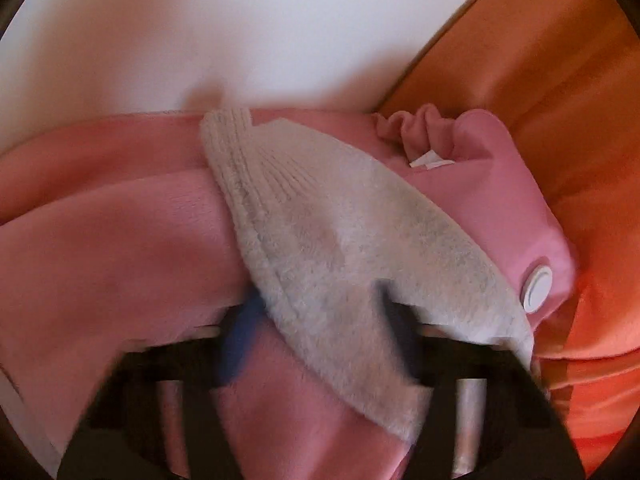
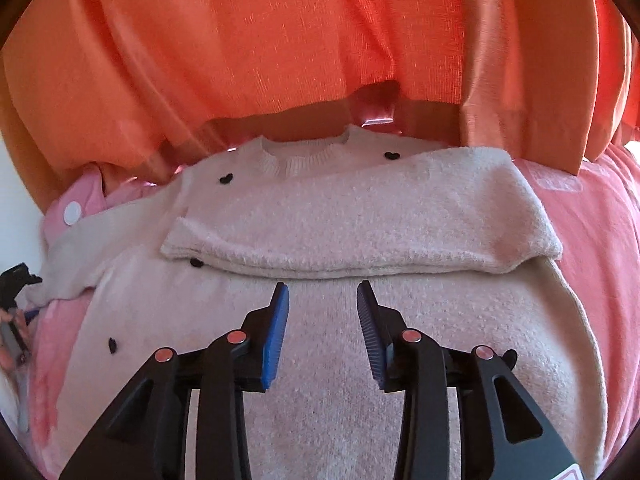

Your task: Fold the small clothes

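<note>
A small cream fuzzy sweater (image 2: 340, 320) with tiny black hearts lies flat on pink cloth, neck away from me. Its right sleeve (image 2: 360, 228) is folded across the chest. My right gripper (image 2: 323, 320) hovers open and empty over the sweater's middle. The left sleeve (image 1: 328, 232) stretches over the pink garment (image 1: 100, 240) in the left wrist view. My left gripper (image 1: 316, 312) is blurred; the sleeve's lower part lies between its fingers (image 1: 394, 312), and the grip itself is hidden. The left gripper also shows at the far left of the right wrist view (image 2: 16, 280).
Orange curtain fabric (image 2: 320, 40) hangs behind the sweater and at the right in the left wrist view (image 1: 540, 100). A pink garment with a white snap button (image 1: 538, 282) lies under the sleeve. A white wall (image 1: 200, 32) is behind.
</note>
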`<state>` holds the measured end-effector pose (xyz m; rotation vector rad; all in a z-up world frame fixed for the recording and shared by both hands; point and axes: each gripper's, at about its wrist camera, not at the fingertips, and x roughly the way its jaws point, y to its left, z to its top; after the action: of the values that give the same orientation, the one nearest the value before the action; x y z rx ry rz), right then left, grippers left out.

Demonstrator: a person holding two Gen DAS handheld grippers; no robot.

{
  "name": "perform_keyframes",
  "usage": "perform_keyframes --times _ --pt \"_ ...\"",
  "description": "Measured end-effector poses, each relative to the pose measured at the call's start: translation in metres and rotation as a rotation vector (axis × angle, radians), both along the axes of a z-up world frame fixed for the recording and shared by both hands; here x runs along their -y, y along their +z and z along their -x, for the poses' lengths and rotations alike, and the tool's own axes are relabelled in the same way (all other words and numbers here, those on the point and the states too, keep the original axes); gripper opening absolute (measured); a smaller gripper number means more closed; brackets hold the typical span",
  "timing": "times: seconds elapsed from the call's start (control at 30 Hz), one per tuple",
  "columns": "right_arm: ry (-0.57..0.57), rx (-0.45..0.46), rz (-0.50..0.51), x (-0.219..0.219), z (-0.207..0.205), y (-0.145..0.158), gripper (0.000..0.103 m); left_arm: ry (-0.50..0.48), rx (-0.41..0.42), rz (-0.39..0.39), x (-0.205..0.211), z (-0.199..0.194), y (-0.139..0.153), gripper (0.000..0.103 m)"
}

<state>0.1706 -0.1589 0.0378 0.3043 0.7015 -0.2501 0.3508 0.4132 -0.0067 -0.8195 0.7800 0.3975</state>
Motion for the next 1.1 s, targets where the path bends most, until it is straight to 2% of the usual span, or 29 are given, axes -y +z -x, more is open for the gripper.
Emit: perform_keyframes --times 0.03,0.07,0.13,0.17,0.23,0.3,0.37,0.4,0.47,0.53,0.57,0.63,0.7,0.77,0.83,0.87,0.97,1.07,1.1 --pt "-0.004 -0.002 -0.002 0.001 0.000 -0.001 0.036 -0.015 0.025 0.020 0.001 -0.001 0.003 0.009" --pt "-0.007 -0.001 -0.003 0.000 0.002 -0.001 0.036 -0.031 0.058 0.022 0.009 -0.001 0.013 0.010" --pt "-0.014 0.005 -0.017 0.003 0.003 0.000 0.036 -0.081 0.118 -0.046 0.035 -0.002 0.041 0.006" --pt "-0.016 0.010 -0.020 0.003 0.003 0.001 0.036 -0.145 0.162 -0.108 0.062 -0.003 0.066 0.006" --pt "-0.023 0.023 -0.024 0.005 0.004 0.003 0.036 -0.276 0.254 -0.176 0.112 0.002 0.103 0.006" --pt "-0.028 0.035 -0.029 0.006 0.006 0.007 0.036 -0.460 0.376 -0.186 0.184 0.009 0.143 0.006" --pt "-0.038 0.045 -0.035 0.010 0.008 0.010 0.038 -0.614 0.443 -0.166 0.251 0.021 0.165 0.007" --pt "-0.044 0.046 -0.036 0.012 0.008 0.010 0.038 -0.704 0.464 -0.143 0.293 0.029 0.170 0.007" --pt "-0.065 0.046 -0.034 0.019 0.009 0.011 0.042 -0.833 0.455 -0.099 0.361 0.043 0.161 0.007" --pt "-0.094 0.036 -0.022 0.028 0.009 0.010 0.042 -0.931 0.385 -0.082 0.425 0.057 0.126 0.011" --pt "-0.103 0.030 -0.020 0.032 0.009 0.009 0.043 -0.951 0.333 -0.080 0.447 0.064 0.105 0.012" --pt "-0.122 0.016 -0.026 0.041 0.008 0.006 0.045 -0.946 0.197 -0.070 0.473 0.076 0.054 0.019" --pt "-0.131 0.006 -0.061 0.051 0.007 0.004 0.048 -0.900 0.130 -0.051 0.468 0.085 0.027 0.035" --pt "-0.134 0.013 -0.093 0.057 0.005 0.004 0.051 -0.827 0.140 -0.027 0.443 0.082 0.017 0.045" --pt "-0.126 0.013 -0.114 0.060 0.000 0.004 0.055 -0.712 0.165 -0.035 0.407 0.081 0.021 0.061" --pt "-0.118 0.014 -0.126 0.061 -0.004 0.004 0.056 -0.659 0.166 -0.030 0.388 0.082 0.024 0.062" --pt "-0.117 0.005 -0.137 0.066 -0.017 0.005 0.057 -0.511 0.175 0.060 0.326 0.063 0.024 0.063" --pt "-0.178 0.002 -0.153 0.085 -0.024 0.007 0.059 -0.430 0.125 0.097 0.292 0.051 0.014 0.063" --pt "-0.204 0.003 -0.171 0.094 -0.024 0.007 0.059 -0.411 0.123 0.134 0.284 0.050 0.009 0.062"
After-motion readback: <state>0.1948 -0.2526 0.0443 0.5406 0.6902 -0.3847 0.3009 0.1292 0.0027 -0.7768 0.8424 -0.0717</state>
